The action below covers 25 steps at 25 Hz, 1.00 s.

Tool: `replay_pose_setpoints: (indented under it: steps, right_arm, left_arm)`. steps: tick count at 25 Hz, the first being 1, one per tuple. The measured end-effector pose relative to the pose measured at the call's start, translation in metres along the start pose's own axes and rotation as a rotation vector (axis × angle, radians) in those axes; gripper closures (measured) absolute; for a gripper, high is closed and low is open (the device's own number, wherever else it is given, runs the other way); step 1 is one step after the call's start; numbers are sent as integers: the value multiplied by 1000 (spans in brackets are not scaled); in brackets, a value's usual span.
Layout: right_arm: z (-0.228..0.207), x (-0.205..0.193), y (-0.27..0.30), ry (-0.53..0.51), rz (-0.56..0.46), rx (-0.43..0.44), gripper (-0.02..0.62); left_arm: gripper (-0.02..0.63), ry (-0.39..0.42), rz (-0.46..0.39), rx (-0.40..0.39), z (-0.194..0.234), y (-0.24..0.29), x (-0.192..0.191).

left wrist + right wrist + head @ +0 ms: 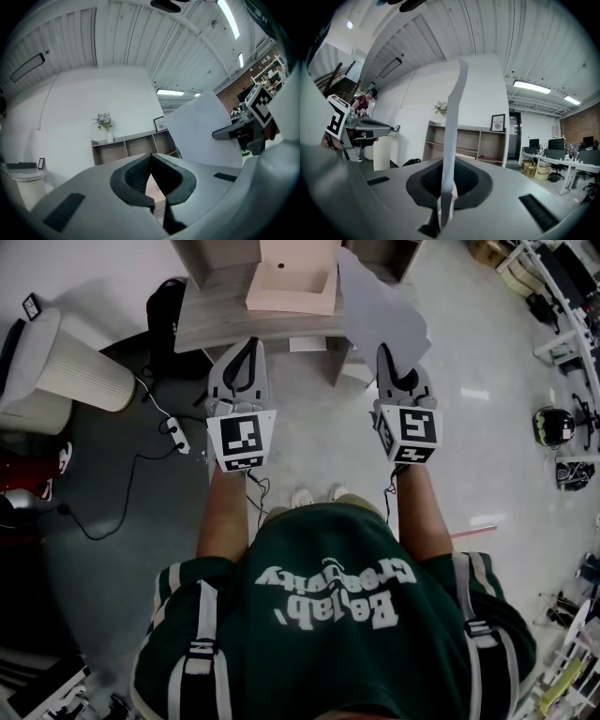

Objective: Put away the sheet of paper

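Now, R hand-held gripper (386, 354) tight on paper (380, 306); L hand-held gripper (248, 345) seemingly closed, empty.

My pale grey sheet of paper (380, 306), peach box (292, 282), grey wood-grain tabletop (211, 315); black-and-white square markers on my grey left gripper (247, 343) and right gripper (383, 352); dark green shirt (328, 634), white lettering.

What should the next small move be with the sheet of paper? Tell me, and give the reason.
Probably ease the right gripper forward and across toward the open box. Its jaws are shut on the sheet of paper, which stands upright to the right of the box in the head view, not yet over it. The left gripper is shut and empty.
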State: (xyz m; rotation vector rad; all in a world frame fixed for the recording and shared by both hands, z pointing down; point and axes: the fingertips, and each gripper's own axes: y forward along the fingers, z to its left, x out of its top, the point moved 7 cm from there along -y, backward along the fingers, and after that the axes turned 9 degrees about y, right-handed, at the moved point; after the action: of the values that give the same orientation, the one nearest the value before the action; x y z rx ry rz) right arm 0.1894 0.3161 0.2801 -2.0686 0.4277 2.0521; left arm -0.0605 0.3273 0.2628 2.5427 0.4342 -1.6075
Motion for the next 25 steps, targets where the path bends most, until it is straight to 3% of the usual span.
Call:
replay_pose_setpoints:
  steps: [11,25]
  right_arm:
    - [4,-18,32,-21,30,-24,561]
    - [-56,-15,195,-49,33,30,561]
  left_arm:
    - [588,-3,13,-36,15,27,-32]
    - [588,9,47,-9,46,180,-69]
